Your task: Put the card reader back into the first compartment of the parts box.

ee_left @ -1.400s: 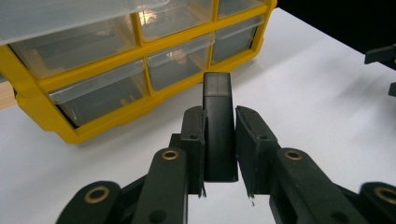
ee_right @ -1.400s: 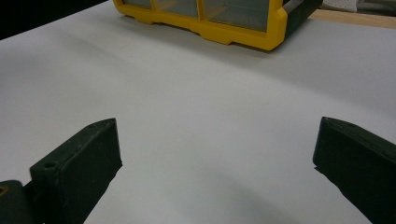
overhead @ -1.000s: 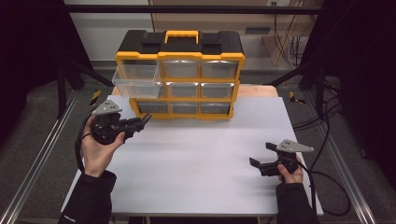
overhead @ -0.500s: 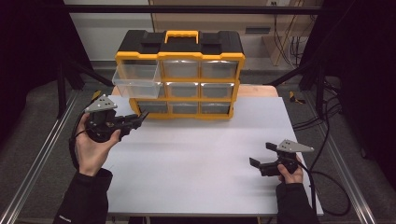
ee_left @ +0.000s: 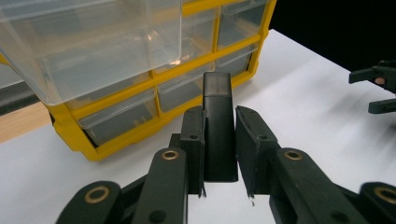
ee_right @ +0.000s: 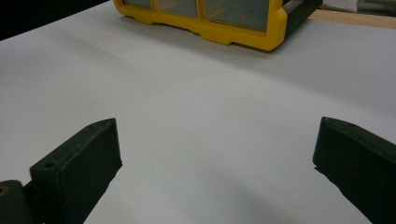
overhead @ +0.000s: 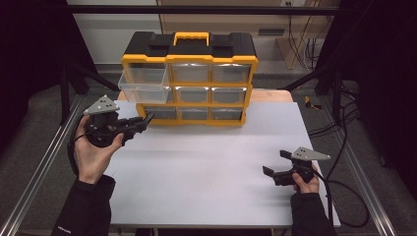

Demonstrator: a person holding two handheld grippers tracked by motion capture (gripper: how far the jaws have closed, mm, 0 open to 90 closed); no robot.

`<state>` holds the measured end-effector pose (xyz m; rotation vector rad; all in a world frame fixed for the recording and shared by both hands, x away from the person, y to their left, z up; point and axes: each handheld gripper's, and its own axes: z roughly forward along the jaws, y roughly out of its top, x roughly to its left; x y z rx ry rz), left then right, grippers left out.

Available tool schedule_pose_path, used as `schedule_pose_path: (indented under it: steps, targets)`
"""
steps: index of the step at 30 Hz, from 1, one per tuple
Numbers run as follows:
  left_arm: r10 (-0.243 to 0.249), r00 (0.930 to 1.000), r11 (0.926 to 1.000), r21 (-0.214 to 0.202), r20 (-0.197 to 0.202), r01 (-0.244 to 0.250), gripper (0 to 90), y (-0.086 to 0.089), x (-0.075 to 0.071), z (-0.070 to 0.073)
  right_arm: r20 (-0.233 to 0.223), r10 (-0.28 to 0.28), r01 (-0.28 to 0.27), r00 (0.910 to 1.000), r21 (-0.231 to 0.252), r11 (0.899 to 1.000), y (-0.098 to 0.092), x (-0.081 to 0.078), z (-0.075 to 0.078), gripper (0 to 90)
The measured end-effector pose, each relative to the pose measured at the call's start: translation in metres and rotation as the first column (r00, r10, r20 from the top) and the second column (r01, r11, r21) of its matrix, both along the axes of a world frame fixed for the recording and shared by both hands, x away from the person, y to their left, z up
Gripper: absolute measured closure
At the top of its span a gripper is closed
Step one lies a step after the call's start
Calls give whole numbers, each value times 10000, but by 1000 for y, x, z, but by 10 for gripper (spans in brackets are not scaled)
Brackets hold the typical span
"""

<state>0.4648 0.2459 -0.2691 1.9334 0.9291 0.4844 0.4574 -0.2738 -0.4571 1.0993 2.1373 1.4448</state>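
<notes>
My left gripper hovers over the table's left edge, pointing at the lower left of a yellow and black drawer organizer. In the left gripper view its jaws are shut on a slim black rectangular block that sticks out past the pads. The organizer's top-left clear drawer is pulled out and looks empty; it hangs above the block. My right gripper rests low on the table at the front right, open, with bare white tabletop between its jaws.
The white table has metal rails along both sides. The organizer stands at the back centre with its other clear drawers shut. Cables trail off the right edge. Dark floor surrounds the table.
My left hand has drifted slightly left with the block still held. The right gripper has stayed put.
</notes>
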Motion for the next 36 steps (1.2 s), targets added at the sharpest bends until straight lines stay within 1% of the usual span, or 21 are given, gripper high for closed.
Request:
schedule_pose_path:
  steps: [6,17,22,23,30,36]
  targets:
    - [0,9999,10000,52,114,-1,728,1,-1,8,41,5,-5,10000,-5,10000,0,0,0,11]
    - [36,9995,10000,-4,302,-36,728,1,-1,20,6,3,-3,10000,11,10000,0,0,0,11]
    - [53,9994,9999,133,349,-57,728,0,-1,25,31,9,-9,10000,8,10000,0,0,0,11]
    - [69,9993,9999,86,376,-72,728,0,-1,26,45,9,-9,10000,-13,10000,0,0,0,11]
    - [105,9990,9999,109,433,-109,728,1,0,33,47,4,-4,10000,-11,10000,0,0,0,11]
    - [38,9987,10000,58,512,-41,728,0,0,40,51,-2,2,10000,-11,10000,0,0,0,11]
